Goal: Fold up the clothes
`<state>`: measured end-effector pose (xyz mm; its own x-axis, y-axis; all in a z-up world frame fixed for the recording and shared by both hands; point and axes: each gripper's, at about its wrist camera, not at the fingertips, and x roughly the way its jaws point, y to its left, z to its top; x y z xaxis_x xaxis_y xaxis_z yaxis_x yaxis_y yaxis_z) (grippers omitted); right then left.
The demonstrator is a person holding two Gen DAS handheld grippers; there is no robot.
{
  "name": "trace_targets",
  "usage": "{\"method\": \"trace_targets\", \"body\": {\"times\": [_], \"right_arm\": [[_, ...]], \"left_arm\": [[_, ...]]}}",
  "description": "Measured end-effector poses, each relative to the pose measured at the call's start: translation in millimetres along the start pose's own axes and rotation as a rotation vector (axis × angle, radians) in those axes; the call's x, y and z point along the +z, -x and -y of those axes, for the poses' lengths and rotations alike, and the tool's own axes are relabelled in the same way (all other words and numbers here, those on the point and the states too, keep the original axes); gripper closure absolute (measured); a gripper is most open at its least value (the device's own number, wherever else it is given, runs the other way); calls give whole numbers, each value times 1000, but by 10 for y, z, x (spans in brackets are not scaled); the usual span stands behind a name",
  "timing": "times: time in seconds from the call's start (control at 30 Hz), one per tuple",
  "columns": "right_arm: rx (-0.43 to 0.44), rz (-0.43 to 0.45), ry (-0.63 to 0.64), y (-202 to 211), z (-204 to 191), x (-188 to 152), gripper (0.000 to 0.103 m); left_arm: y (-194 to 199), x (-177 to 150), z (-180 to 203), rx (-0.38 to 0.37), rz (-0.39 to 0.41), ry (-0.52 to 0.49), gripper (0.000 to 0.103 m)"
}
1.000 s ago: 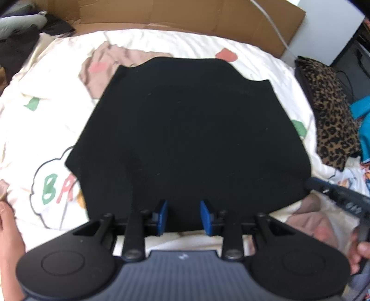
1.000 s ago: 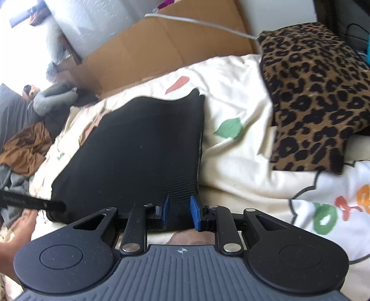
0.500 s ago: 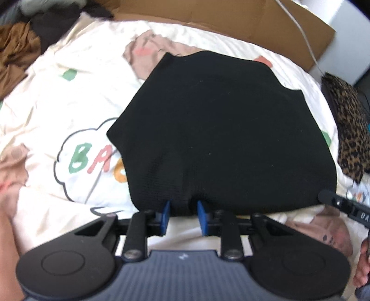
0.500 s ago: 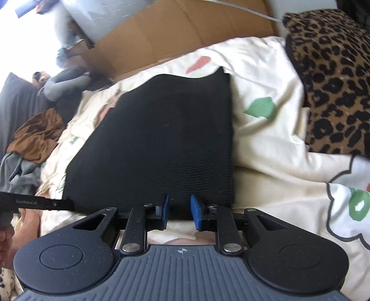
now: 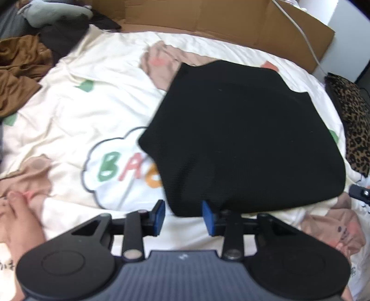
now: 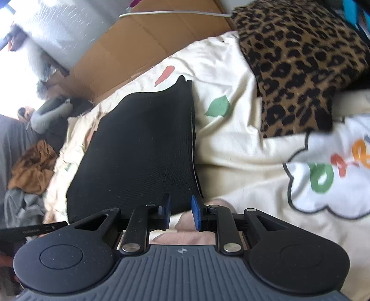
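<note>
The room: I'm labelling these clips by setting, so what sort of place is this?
Most likely a bedroom at home. A black garment lies on a bed with a cartoon-print cover, a leopard pillow sits at its side, and loose clothes are piled at the edge.

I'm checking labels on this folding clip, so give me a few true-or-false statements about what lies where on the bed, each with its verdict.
1. The black garment lies on a cream bedspread printed with coloured letters. True.
2. The left gripper is clamped shut on a brown garment. False: its jaws stand apart at the black garment's near edge; the brown clothing lies far off at the bed's edge.
3. A leopard-print pillow lies on the bed, apart from the black garment. True.
4. The right gripper points at the leopard-print pillow. False: it faces the black garment's near edge, jaws apart.
5. Cardboard stands beyond the bed. True.
</note>
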<state>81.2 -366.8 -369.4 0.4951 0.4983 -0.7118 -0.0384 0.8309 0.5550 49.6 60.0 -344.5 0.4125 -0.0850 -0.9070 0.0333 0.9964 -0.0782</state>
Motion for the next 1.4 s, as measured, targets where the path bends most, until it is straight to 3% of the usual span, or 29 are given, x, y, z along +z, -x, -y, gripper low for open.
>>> {"method": "trace_targets", "body": {"times": [0.07, 0.2, 0.7, 0.8, 0.87, 1.03, 1.2, 1.27, 1.4], "right_arm": [[21, -5, -45, 22, 48, -17, 80], [56, -17, -139, -20, 142, -72, 67], [243, -12, -469, -482, 450, -240, 65], [282, 0, -530, -556, 506, -267, 67], [306, 10, -556, -576, 524, -270, 74], [354, 38, -564, -518, 498, -217, 75], [309, 11, -561, -653, 457, -211, 75], [305, 19, -549, -626, 438, -184, 89], [296, 35, -522, -563, 401, -124, 94]], "left_arm": [[28, -1, -104, 3, -3, 25, 65], [12, -16, -240, -15, -19, 62, 65], [-177, -41, -171, -64, -53, 57, 65], [-229, -48, -191, -70, -54, 60, 65], [-235, -56, -194, -74, -50, 56, 65], [-243, -93, -164, -76, -36, 11, 65], [-266, -132, -158, -88, -27, 8, 59], [-272, -130, -156, -101, -21, 7, 57], [-297, -127, -119, -130, -11, -20, 57]]}}
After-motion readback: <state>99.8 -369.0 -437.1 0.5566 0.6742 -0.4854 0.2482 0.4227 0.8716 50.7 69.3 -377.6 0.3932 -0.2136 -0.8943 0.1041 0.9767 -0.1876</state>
